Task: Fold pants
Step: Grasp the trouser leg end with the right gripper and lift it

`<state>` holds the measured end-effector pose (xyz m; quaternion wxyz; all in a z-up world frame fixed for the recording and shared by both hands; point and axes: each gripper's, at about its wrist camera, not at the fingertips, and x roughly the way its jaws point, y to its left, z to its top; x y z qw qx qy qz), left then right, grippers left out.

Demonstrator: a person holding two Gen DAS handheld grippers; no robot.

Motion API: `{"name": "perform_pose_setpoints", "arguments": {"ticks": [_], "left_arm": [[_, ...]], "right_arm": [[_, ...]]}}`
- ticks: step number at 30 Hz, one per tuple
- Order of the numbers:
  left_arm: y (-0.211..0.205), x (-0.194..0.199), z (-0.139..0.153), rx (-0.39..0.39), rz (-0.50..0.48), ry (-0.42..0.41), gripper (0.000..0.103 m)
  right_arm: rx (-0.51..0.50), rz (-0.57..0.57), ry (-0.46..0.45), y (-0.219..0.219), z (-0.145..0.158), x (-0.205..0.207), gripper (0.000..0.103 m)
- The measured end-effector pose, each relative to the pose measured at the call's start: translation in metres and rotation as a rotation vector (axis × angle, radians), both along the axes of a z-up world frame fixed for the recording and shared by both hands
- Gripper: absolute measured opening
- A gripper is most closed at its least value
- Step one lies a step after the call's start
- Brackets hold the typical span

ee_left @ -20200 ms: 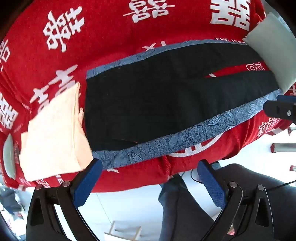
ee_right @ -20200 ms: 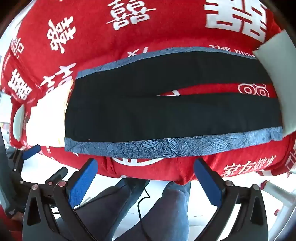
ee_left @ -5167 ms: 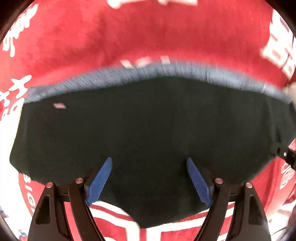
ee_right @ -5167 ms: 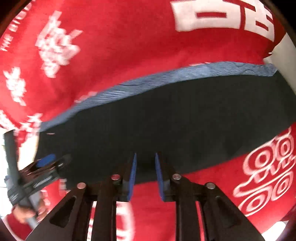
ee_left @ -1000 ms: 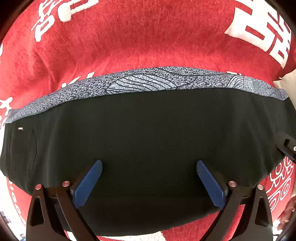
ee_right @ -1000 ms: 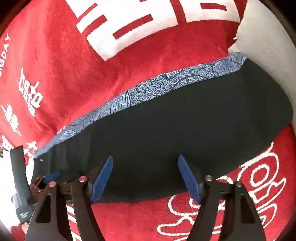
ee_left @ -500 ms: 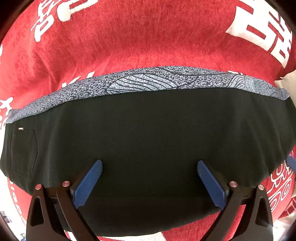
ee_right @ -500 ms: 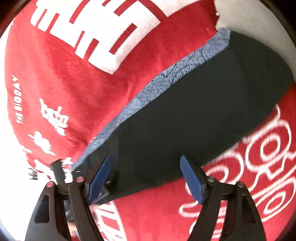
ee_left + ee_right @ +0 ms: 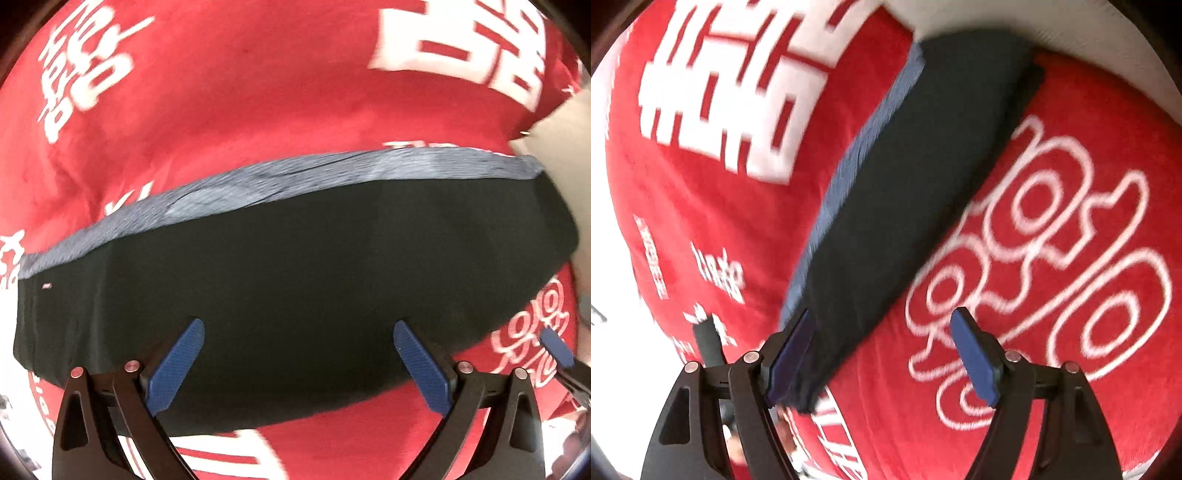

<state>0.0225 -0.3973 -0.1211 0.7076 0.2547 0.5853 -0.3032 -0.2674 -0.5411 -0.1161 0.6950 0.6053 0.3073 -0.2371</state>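
The black pants (image 9: 295, 273) lie folded lengthwise, leg on leg, on the red blanket (image 9: 240, 103), with a blue-grey patterned side stripe (image 9: 266, 181) along the far edge. My left gripper (image 9: 295, 365) is open and empty, low over the near edge of the pants. My right gripper (image 9: 886, 354) is open and empty; the pants (image 9: 916, 177) run diagonally away from it, with its left finger (image 9: 790, 350) over their near edge. The right gripper's blue fingertip (image 9: 556, 345) shows at the right of the left wrist view.
A pale cushion (image 9: 561, 147) lies at the leg end of the pants; it also shows in the right wrist view (image 9: 1071, 40). White characters cover the red blanket (image 9: 1071, 258). The left gripper's black body (image 9: 709, 339) shows at lower left in the right wrist view.
The right gripper has swung and turned toward the leg end, so the pants now run diagonally in its view. The left gripper shifted slightly; both stay open. The pants have not moved.
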Motion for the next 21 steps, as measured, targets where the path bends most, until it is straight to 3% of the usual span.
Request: {"name": "perform_pose_setpoints", "arguments": {"ticks": [5,9,11,18,21], "left_arm": [[-0.036,-0.015,-0.002,-0.033,-0.016,0.012,0.103],[-0.050,-0.026,-0.028,0.022,-0.031,0.031,0.103],[-0.046,-0.024,-0.030,-0.016,-0.007,0.037,0.103],[-0.045,-0.028,-0.029,-0.032,-0.030,0.017,0.103],[-0.045,-0.026,-0.028,-0.035,-0.031,0.017,0.103]], "right_arm": [[-0.012,-0.120,-0.053,-0.024,-0.007,-0.012,0.080],[-0.009,-0.166,-0.071,-0.034,-0.019,-0.016,0.080],[-0.038,-0.187,-0.098,-0.037,-0.020,-0.012,0.080],[-0.121,-0.176,-0.130,-0.051,-0.020,0.008,0.080],[-0.103,-0.181,-0.122,-0.058,-0.022,0.014,0.079]]}}
